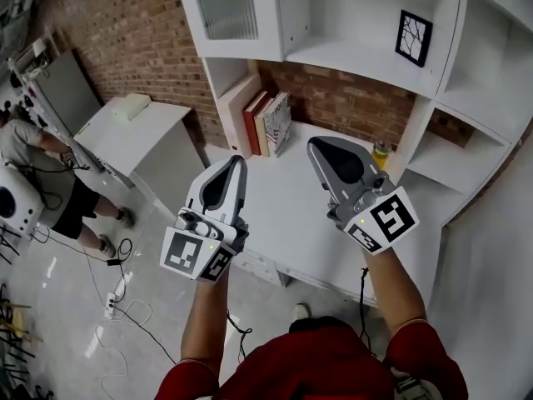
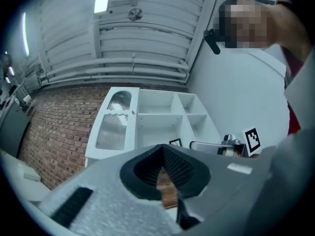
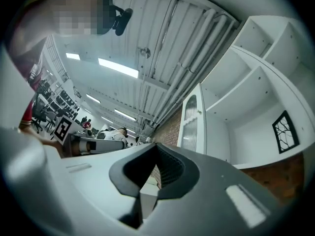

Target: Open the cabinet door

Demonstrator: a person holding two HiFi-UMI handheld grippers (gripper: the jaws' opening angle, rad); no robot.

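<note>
The white shelf unit has a cabinet door (image 1: 229, 7) with ribbed glass over its upper left compartment, lying flat against the front. The same door (image 2: 114, 127) shows in the left gripper view with a small knob (image 2: 133, 112) on its right edge, and in the right gripper view the door (image 3: 189, 119) is seen edge-on. My left gripper (image 1: 237, 163) and right gripper (image 1: 316, 146) hover side by side over the white desk top (image 1: 283, 215), well below the door and apart from it. Both are shut with nothing between the jaws, left gripper (image 2: 162, 149) and right gripper (image 3: 156, 149) alike.
Several books (image 1: 266, 123) lean in the niche under the door. A framed black picture (image 1: 413, 37) stands on an open shelf at the right, a small yellow bottle (image 1: 381, 152) below it. A person (image 1: 33, 165) stands at the far left by a low white cabinet (image 1: 137, 132); cables lie on the floor.
</note>
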